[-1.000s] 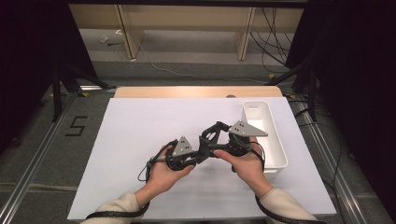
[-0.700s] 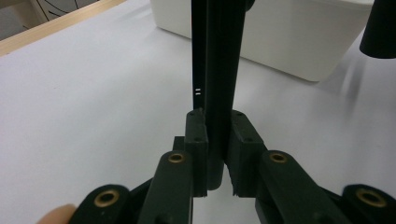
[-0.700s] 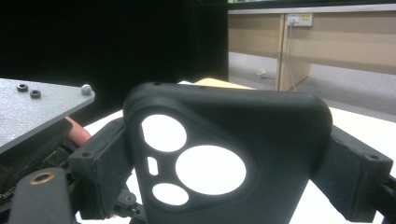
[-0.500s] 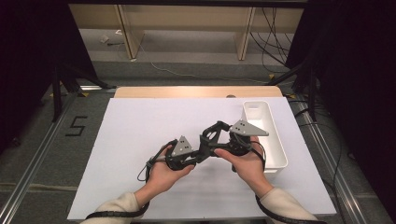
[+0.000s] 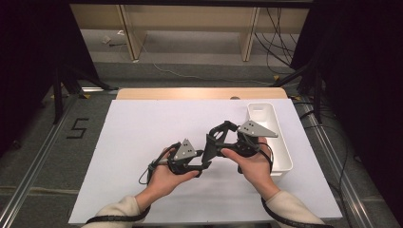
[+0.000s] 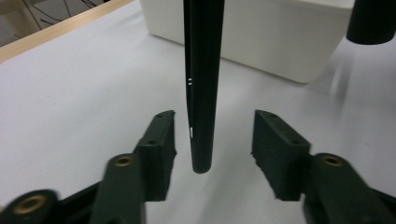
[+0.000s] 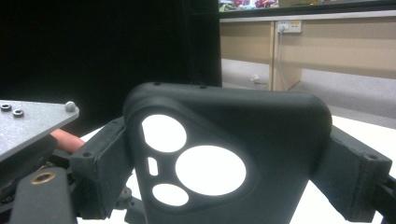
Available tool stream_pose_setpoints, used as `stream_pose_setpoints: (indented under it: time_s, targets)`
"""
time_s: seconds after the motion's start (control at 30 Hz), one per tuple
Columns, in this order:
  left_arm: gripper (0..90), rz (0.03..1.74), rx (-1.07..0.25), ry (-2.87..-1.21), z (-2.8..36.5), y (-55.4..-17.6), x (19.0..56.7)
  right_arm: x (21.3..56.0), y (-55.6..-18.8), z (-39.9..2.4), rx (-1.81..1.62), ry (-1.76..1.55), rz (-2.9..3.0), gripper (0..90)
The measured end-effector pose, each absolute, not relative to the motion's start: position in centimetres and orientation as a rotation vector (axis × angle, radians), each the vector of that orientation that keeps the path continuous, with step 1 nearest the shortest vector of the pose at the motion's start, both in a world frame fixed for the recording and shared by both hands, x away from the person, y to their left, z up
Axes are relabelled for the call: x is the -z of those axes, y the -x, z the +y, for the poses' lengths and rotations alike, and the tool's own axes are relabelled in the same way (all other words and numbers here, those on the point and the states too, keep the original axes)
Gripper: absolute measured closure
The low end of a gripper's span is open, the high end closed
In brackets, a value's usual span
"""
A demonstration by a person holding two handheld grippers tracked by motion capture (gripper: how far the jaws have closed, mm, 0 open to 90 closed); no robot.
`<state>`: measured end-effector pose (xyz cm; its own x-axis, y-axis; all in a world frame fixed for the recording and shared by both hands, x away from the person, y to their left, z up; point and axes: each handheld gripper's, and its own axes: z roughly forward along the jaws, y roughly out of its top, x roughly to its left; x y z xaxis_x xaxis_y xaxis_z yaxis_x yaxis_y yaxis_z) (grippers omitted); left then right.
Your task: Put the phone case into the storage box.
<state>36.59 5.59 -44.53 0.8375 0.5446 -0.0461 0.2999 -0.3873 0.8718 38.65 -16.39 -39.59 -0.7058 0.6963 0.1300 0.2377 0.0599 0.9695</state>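
The phone case [image 7: 224, 154] is black, with white showing through its round camera holes. Both tongs, left [image 6: 212, 140] and right [image 5: 215, 141], are black, each with a grey plate on top. The worktop [image 5: 142, 123] is white with a light wooden edge. The bin [image 5: 275, 142] is white.

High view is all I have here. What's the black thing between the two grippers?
Observer: It's a phone case with round camera holes. The right gripper is clamped across its sides.
Operator: Is the left one gripping it too?
Observer: No. The left gripper has just been opening its jaws. The case's thin edge hangs between them and touches neither pad.
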Motion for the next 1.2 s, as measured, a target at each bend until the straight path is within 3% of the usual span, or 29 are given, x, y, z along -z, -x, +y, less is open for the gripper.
stream_pose_setpoints:
  time_s: [0.07,0.1,0.13,0.2,0.27,0.37,1.2]
  targets:
    - [31.1,0.627,-0.298,-1.997,5.6,-36.6,44.5,39.5,-38.6,-16.4,-1.685,-0.936,1.973,15.2]
    - [31.1,0.633,-0.300,-1.994,5.7,-36.5,44.4,39.5,-38.6,-16.5,-1.686,-0.935,1.971,15.2]
    - [18.5,0.609,-0.290,-2.008,5.8,-36.3,44.3,39.4,-38.6,-16.5,-1.686,-0.939,1.966,15.2]
    - [14.9,0.600,-0.295,-2.012,5.9,-36.2,44.2,39.4,-38.6,-16.6,-1.681,-0.939,1.966,15.2]
    - [5.1,0.588,-0.301,-2.020,6.2,-36.0,44.1,39.3,-38.7,-16.7,-1.684,-0.939,1.961,15.3]
    - [0.0,0.576,-0.318,-2.023,6.8,-35.9,43.9,39.3,-38.7,-16.8,-1.682,-0.945,1.959,15.2]
    - [1.1,0.608,-0.349,-2.066,11.2,-35.2,44.6,38.9,-38.9,-17.5,-1.681,-0.951,1.939,15.3]
